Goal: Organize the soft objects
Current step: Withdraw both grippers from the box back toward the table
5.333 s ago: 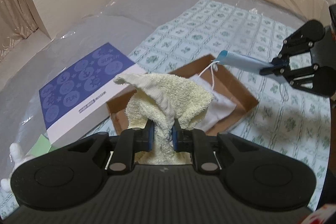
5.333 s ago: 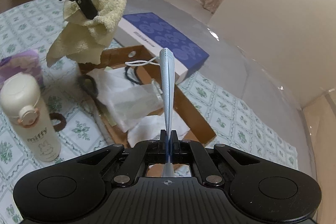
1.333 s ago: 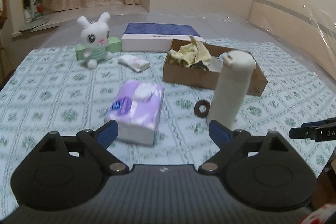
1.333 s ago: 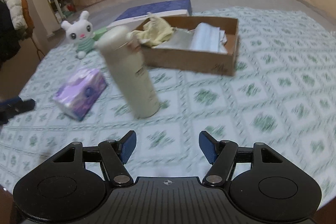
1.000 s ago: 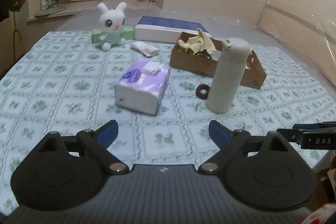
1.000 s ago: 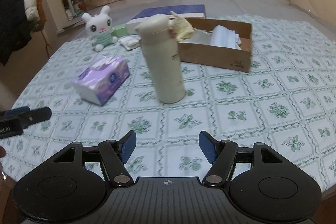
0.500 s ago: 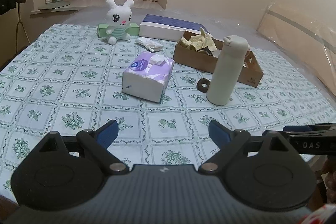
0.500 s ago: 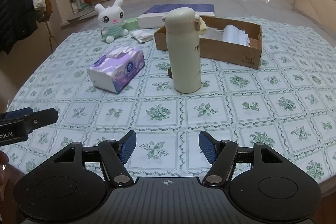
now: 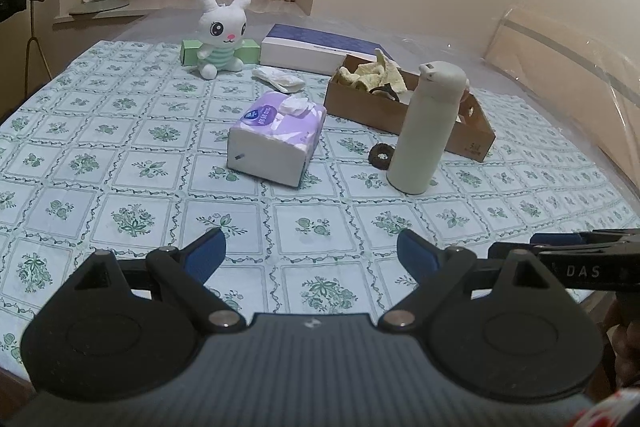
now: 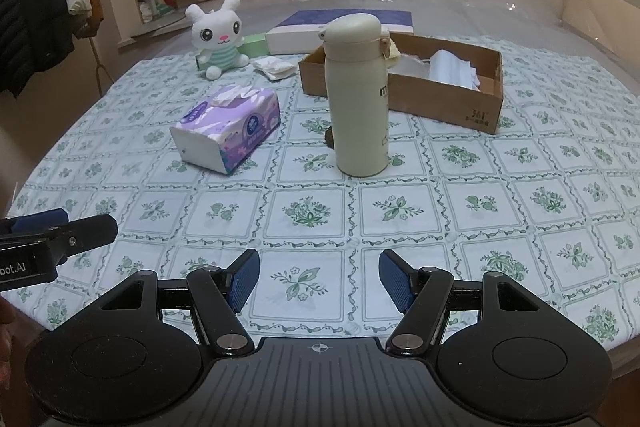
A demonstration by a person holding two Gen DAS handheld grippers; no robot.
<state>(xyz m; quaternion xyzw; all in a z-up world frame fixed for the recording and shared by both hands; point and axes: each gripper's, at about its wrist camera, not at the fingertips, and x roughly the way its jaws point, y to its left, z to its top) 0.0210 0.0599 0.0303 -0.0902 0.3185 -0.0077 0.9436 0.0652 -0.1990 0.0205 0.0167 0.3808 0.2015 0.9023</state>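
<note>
A brown cardboard box [image 9: 472, 139] [image 10: 484, 107] stands at the back right of the table. It holds a yellow towel [image 9: 376, 75] and white masks [image 10: 452, 67]. A white bunny plush [image 9: 222, 35] [image 10: 218, 37] sits at the back left. A small white folded cloth [image 9: 280, 79] [image 10: 274, 67] lies beside it. A dark hair tie [image 9: 380, 155] lies by the bottle. My left gripper [image 9: 312, 255] and right gripper [image 10: 318, 277] are both open and empty, low over the table's near edge.
A cream thermos bottle [image 9: 428, 127] [image 10: 358, 95] stands upright in front of the box. A purple tissue pack [image 9: 276, 139] [image 10: 228, 127] lies mid-table. A blue-and-white flat box [image 9: 320, 47] and a green box [image 9: 190, 53] sit at the back.
Both grippers let go of the towel and the mask, which now lie in the box. Both have pulled back to the near edge and stay open.
</note>
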